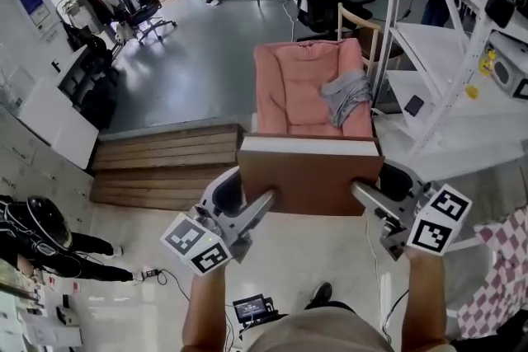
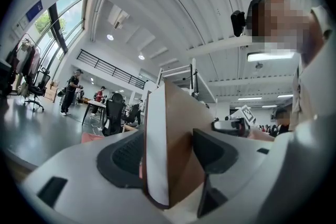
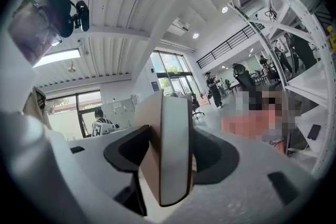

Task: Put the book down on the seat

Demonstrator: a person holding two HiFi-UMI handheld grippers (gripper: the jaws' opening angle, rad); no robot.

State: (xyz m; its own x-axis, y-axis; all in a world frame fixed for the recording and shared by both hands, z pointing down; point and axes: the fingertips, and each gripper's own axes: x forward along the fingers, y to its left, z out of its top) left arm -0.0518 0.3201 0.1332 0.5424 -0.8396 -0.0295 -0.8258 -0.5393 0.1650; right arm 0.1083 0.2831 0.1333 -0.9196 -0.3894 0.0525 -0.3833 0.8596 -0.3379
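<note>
Head view showed a big brown book (image 1: 309, 176) held flat in the air by both grippers. The left gripper (image 1: 261, 207) pinched the book's left end, and the right gripper (image 1: 361, 195) pinched its right end. Left gripper view showed that gripper's two dark pads pressed on the book's two sides, with the white page edge between them. Right gripper view showed the same on the other end. So both grippers were closed on the book, with the jaws wide because the book is thick.

The pink seat (image 1: 290, 86) stood in front of the person, past the book's far edge. A grey cloth (image 1: 346, 95) lay on the right part of the seat. A wooden step (image 1: 165, 165) was on the floor to the left.

The book was picked up and near the seat, but it was not on it yet. I think it had to go forward over the pink cushion, come down, and then both grippers had to let go.
</note>
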